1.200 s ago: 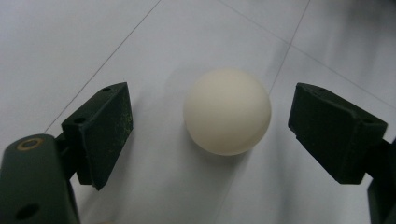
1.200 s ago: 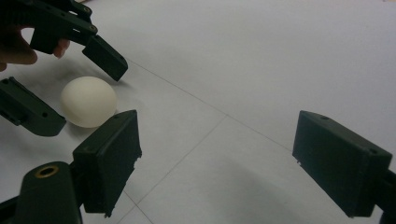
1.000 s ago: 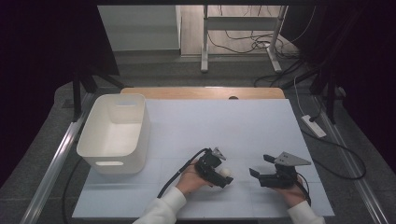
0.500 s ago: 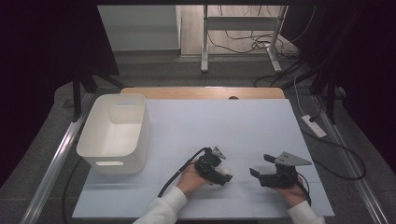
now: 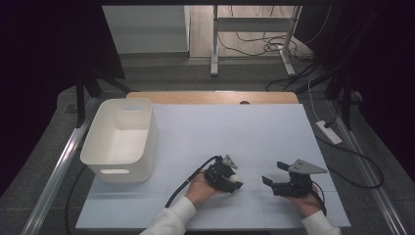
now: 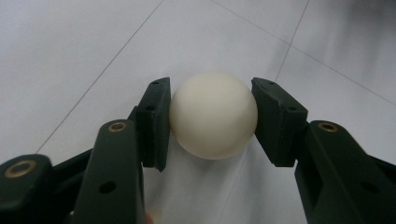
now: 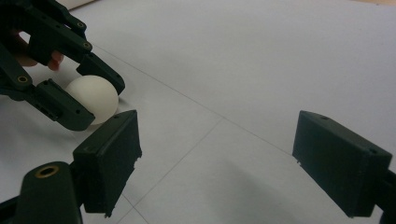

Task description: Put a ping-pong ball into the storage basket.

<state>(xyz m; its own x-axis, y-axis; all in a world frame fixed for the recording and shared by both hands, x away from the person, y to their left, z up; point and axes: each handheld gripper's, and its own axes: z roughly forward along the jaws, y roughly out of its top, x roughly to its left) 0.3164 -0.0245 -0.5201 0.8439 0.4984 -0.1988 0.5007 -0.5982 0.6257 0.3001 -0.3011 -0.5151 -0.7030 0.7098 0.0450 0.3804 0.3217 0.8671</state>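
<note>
A white ball (image 6: 212, 114) rests on the white table (image 5: 235, 127) near its front edge. My left gripper (image 6: 212, 116) has just been closing its jaws and is now shut on the ball, with both pads pressed to its sides. In the high view the left gripper (image 5: 233, 179) lies low at the front centre, with the ball (image 5: 236, 179) at its tip. The right gripper (image 5: 273, 174) is just right of it, open and holding nothing. In the right gripper view its own jaws (image 7: 215, 149) stand wide over bare table, and the held ball (image 7: 95, 98) is at upper left.
A white plastic bin (image 5: 147, 147) stands on the left part of the table, with nothing showing inside it. A wooden strip (image 5: 210, 97) runs along the table's far edge. Cables and a power strip (image 5: 329, 132) lie on the floor to the right.
The left gripper's jaws have drawn in around the ball. Neither hand has shifted on the table, and the right gripper looks the same.
</note>
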